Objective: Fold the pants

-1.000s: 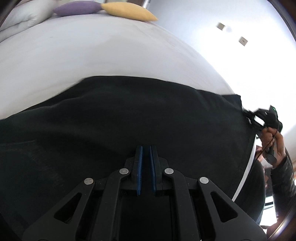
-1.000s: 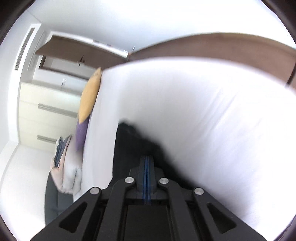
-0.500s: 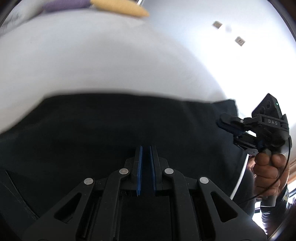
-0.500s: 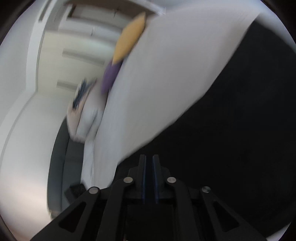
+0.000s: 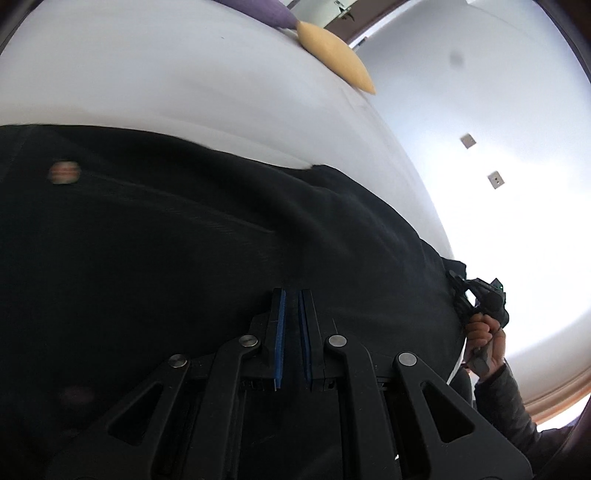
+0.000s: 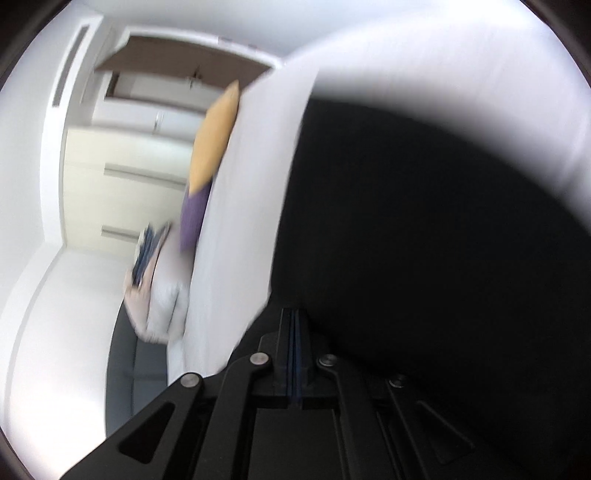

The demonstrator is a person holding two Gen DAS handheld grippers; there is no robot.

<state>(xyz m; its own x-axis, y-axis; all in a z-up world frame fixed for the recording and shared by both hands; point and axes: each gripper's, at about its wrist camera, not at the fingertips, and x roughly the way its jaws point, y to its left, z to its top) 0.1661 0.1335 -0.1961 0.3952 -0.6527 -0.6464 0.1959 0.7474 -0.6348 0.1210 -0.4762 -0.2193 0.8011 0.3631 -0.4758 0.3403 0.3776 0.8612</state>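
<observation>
A white bed (image 5: 192, 85) fills most of the room as seen from here, and the black pants (image 5: 184, 258) lie spread across its near side, their far edge running as a dark line against the sheet. The cloth shows soft ridges and a small reddish round mark (image 5: 65, 172) near its left end.

At the head of the bed a yellow pillow (image 5: 334, 61) lies beside a purple pillow (image 5: 258, 11), the two touching end to end. Beyond them, in the right wrist view, stands a pale wardrobe (image 6: 122, 177), blurred.

The left gripper (image 5: 291, 295) hangs low over the pants with its blue pads drawn almost together, only a narrow slot between them; dark cloth shows in that slot, and the pads appear to pinch a fold of the pants. The right gripper (image 6: 295, 314) is at the right end of the pants, held by a hand (image 5: 484, 336) in a dark sleeve. Its jaws have just closed, the pads pressed flat together. Black fabric lies right in front of and under the tips, but the picture is too smeared to tell whether any of it is caught.
</observation>
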